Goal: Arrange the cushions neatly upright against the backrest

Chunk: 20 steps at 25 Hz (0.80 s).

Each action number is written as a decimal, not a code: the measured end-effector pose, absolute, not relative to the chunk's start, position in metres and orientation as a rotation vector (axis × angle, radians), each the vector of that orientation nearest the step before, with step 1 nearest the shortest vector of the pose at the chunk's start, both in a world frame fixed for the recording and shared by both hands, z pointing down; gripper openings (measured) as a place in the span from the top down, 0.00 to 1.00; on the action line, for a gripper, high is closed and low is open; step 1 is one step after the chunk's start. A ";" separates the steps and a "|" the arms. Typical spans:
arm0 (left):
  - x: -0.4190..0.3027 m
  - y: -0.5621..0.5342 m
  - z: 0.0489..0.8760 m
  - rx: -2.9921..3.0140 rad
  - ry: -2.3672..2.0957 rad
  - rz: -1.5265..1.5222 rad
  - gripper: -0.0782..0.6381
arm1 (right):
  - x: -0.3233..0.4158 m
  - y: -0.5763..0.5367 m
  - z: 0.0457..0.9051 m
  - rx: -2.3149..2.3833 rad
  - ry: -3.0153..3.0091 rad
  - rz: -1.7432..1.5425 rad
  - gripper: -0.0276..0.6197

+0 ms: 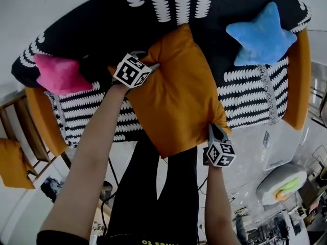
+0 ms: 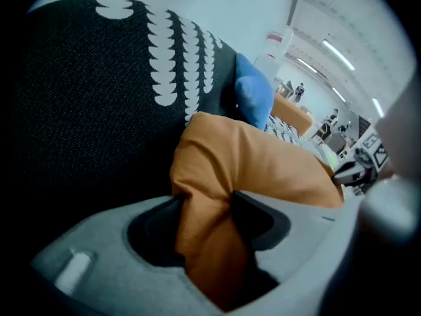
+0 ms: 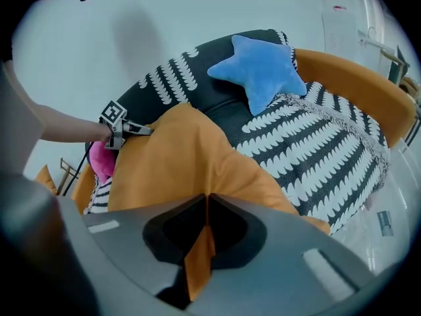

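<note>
A large orange cushion lies tilted over the middle of a black-and-white patterned sofa, its top corner against the backrest. My left gripper is shut on bunched cloth at the cushion's upper left edge; in the left gripper view the orange cushion fills the gap of that gripper. My right gripper is shut on the lower right corner, a thin fold of the cushion pinched in it. A blue star cushion leans at the right of the backrest, a pink star cushion at the left.
Orange armrests close both ends of the sofa. Another orange cushion lies on a wooden rack at the left. A rolled white and green pillow and clutter sit on the floor at the lower right. The person's dark trousers stand before the seat.
</note>
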<state>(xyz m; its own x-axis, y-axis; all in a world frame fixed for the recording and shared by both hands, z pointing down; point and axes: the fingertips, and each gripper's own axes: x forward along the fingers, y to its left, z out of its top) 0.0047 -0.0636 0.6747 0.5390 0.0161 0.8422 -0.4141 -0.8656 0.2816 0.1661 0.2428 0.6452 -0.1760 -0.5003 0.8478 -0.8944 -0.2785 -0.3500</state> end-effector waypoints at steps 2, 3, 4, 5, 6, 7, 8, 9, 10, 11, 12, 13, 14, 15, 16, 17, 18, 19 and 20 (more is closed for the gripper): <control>0.004 -0.062 0.671 2.351 -0.359 1.275 0.60 | 0.167 0.244 0.643 1.731 -1.593 1.425 0.92; 0.003 -0.059 0.670 2.362 -0.377 1.273 0.62 | 0.168 0.245 0.643 1.740 -1.591 1.412 0.92; 0.003 -0.056 0.670 2.373 -0.395 1.272 0.63 | 0.170 0.246 0.643 1.753 -1.589 1.401 0.92; 0.002 -0.053 0.669 2.384 -0.412 1.272 0.65 | 0.172 0.247 0.642 1.767 -1.588 1.392 0.92; 0.000 -0.051 0.666 2.392 -0.431 1.271 0.67 | 0.174 0.246 0.640 1.783 -1.588 1.386 0.92; -0.004 -0.050 0.663 2.397 -0.453 1.265 0.68 | 0.175 0.245 0.638 1.797 -1.587 1.382 0.92; -0.009 -0.049 0.659 2.396 -0.478 1.253 0.68 | 0.175 0.243 0.635 1.808 -1.589 1.377 0.92; -0.017 -0.048 0.656 2.389 -0.504 1.236 0.68 | 0.175 0.240 0.631 1.814 -1.597 1.367 0.92; -0.026 -0.046 0.652 2.378 -0.531 1.216 0.68 | 0.174 0.236 0.627 1.815 -1.609 1.352 0.92; -0.036 -0.044 0.649 2.365 -0.557 1.195 0.68 | 0.173 0.232 0.622 1.815 -1.624 1.334 0.92; -0.046 -0.043 0.646 2.353 -0.584 1.173 0.68 | 0.173 0.227 0.618 1.815 -1.640 1.318 0.92; -0.055 -0.042 0.641 2.341 -0.614 1.150 0.68 | 0.173 0.220 0.613 1.817 -1.655 1.303 0.92; -0.065 -0.043 0.636 2.329 -0.646 1.127 0.68 | 0.172 0.212 0.608 1.817 -1.672 1.289 0.92; -0.075 -0.043 0.631 2.312 -0.681 1.102 0.69 | 0.171 0.204 0.603 1.813 -1.691 1.275 0.93; -0.085 -0.042 0.626 2.291 -0.717 1.077 0.69 | 0.171 0.196 0.599 1.802 -1.713 1.257 0.92; -0.095 -0.040 0.622 2.266 -0.753 1.052 0.69 | 0.171 0.188 0.595 1.785 -1.738 1.233 0.93; -0.104 -0.038 0.619 2.241 -0.788 1.028 0.69 | 0.171 0.178 0.591 1.766 -1.765 1.204 0.92; -0.114 -0.036 0.616 2.217 -0.823 1.003 0.69 | 0.171 0.167 0.587 1.749 -1.792 1.173 0.93; -0.122 -0.035 0.613 2.197 -0.855 0.979 0.69 | 0.172 0.156 0.583 1.736 -1.816 1.141 0.93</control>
